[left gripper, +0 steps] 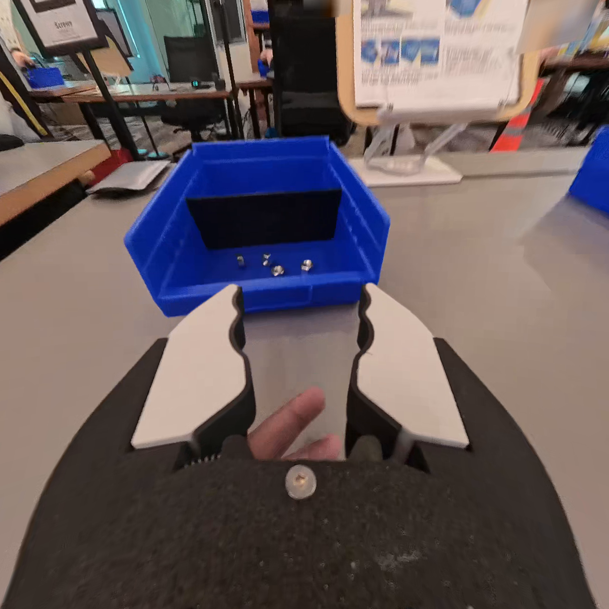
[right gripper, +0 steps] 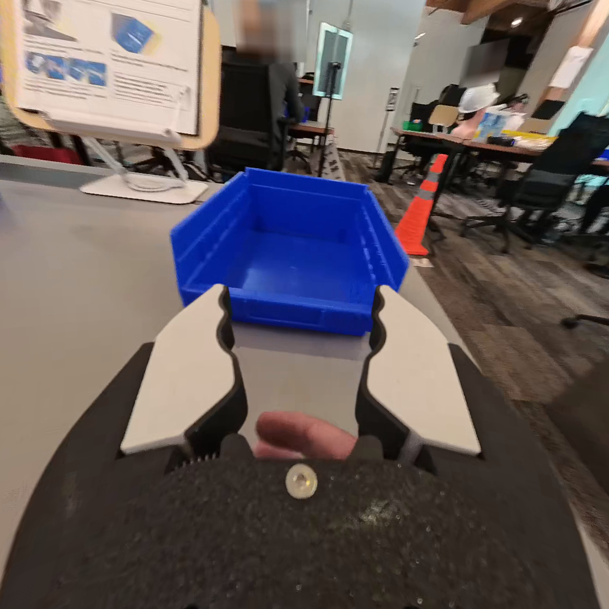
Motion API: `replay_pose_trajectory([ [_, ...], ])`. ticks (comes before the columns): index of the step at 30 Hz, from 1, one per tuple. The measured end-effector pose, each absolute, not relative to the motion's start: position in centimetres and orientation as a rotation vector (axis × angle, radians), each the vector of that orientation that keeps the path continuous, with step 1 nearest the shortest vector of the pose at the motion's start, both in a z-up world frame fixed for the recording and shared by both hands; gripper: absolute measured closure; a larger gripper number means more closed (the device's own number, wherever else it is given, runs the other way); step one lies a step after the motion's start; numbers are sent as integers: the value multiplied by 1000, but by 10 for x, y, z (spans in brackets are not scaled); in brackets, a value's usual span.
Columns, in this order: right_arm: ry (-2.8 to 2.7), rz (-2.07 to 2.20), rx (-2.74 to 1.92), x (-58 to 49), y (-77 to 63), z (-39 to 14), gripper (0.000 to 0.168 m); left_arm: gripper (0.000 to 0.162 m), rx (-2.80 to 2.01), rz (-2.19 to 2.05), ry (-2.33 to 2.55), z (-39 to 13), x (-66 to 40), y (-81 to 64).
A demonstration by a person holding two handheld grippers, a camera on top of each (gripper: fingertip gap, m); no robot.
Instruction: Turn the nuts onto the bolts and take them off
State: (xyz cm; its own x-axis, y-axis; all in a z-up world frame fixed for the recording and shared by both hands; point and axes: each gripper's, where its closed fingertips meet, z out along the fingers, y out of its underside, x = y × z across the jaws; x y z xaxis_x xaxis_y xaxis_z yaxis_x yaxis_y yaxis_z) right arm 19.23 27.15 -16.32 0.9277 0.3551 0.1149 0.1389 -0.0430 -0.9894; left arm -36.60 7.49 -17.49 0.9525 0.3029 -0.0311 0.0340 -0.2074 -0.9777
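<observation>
Nothing threaded yet, as far as the views show; looks like the very start.

Left tool (left gripper: 300, 290): released, jaws spread wide, nothing between them, hovering over the grey counter (left gripper: 461, 296). Straight ahead, just past the fingertips, sits a blue plastic bin with a black divider panel (left gripper: 263, 217). On the bin floor, front compartment, lie several small silvery metal fasteners (left gripper: 275, 263), loose and apart from one another. Too small to say which are nuts vs bolts, or whether any pair is joined.

Right tool (right gripper: 300, 291): also released, jaws wide, empty. Ahead of it, just beyond the tips, is a second blue plastic bin w/o divider (right gripper: 290, 303), nothing visible inside. Off to the tool's right, on the floor past the counter edge, stands an orange traffic cone (right gripper: 418, 217).

Left to do, in my judgement: pretty much everything. Pick a bolt and a nut, spin the nut on, back it off, repeat for the other fasteners.
</observation>
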Motion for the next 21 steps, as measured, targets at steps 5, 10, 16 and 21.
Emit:
replay_pose_trajectory([
  [5, -362, 151, -1705, 210, 282, -176, 84, 92, -1808, 382, -131, -191, -363, 87],
  [10, -342, 298, -1819, 203, 285, -201, 87, 91, -1837, 292, -129, -199, -353, 96],
  [16, -364, 418, -1896, 185, 283, -217, 92, 91, -1914, 91, -215, -213, -355, 98],
  [21, -504, 789, -1911, 124, 255, -211, 97, 87, -2040, -114, 23, -198, -334, 104],
])
